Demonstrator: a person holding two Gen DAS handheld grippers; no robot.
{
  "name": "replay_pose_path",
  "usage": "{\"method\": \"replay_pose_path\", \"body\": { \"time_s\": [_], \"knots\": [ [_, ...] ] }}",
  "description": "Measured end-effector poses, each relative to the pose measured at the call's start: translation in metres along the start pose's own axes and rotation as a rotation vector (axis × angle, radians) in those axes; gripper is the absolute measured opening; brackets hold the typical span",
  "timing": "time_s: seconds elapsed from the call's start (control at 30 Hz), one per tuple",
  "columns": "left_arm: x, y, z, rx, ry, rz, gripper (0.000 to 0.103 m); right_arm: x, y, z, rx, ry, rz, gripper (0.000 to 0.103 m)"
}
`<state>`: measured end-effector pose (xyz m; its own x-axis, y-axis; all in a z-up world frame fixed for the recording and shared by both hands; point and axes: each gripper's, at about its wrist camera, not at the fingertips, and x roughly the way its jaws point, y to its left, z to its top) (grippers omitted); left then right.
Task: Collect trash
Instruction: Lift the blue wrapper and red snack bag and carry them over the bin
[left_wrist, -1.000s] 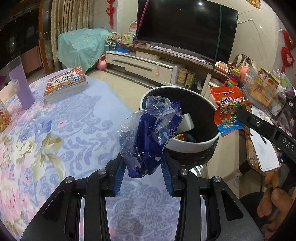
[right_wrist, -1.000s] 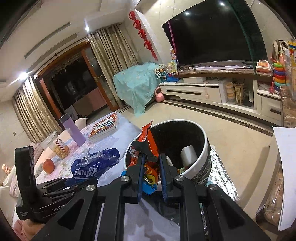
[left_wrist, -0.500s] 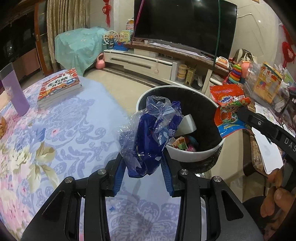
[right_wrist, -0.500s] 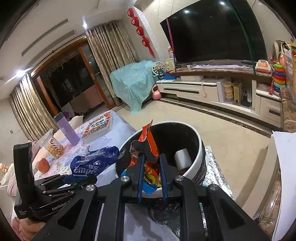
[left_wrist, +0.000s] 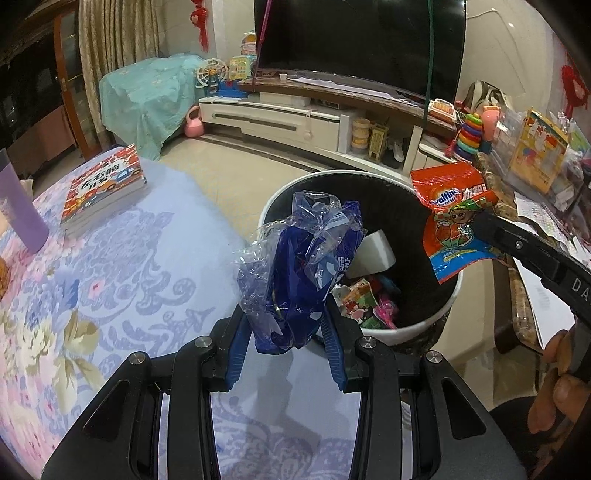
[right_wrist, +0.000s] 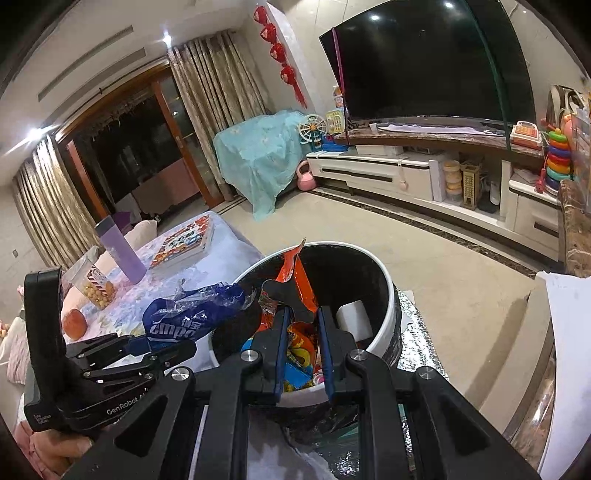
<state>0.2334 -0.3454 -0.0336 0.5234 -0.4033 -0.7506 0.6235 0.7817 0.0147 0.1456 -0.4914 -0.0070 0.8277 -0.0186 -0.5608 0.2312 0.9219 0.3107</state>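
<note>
My left gripper (left_wrist: 288, 317) is shut on a crumpled blue and clear plastic wrapper (left_wrist: 303, 266), held at the near left rim of the white trash bin (left_wrist: 417, 325). The wrapper also shows in the right wrist view (right_wrist: 192, 317). My right gripper (right_wrist: 301, 314) is shut on a red and orange snack packet (right_wrist: 295, 284), held over the bin (right_wrist: 384, 295). The packet also shows in the left wrist view (left_wrist: 454, 221) above the bin's right rim. The bin holds a white cup (left_wrist: 373, 254) and several colourful wrappers (left_wrist: 369, 302).
A floral tablecloth (left_wrist: 110, 266) covers the table left of the bin. On it lie a stack of books (left_wrist: 103, 188) and a purple bottle (left_wrist: 18, 206). A snack jar (right_wrist: 94, 284) and an orange fruit (right_wrist: 74, 323) stand further back. Papers (left_wrist: 543, 295) lie at right.
Both grippers have come closer to the bin and risen slightly, so more of its inside shows. Each still holds its wrapper.
</note>
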Motion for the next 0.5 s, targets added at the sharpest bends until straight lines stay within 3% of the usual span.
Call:
{"method": "replay_pose_path", "body": {
  "time_s": [0.5],
  "knots": [
    [0.017, -0.013, 0.021, 0.054, 0.026, 0.002, 0.037, 0.027, -0.002, 0.013, -0.044, 0.082, -0.046, 0.016]
  ]
}}
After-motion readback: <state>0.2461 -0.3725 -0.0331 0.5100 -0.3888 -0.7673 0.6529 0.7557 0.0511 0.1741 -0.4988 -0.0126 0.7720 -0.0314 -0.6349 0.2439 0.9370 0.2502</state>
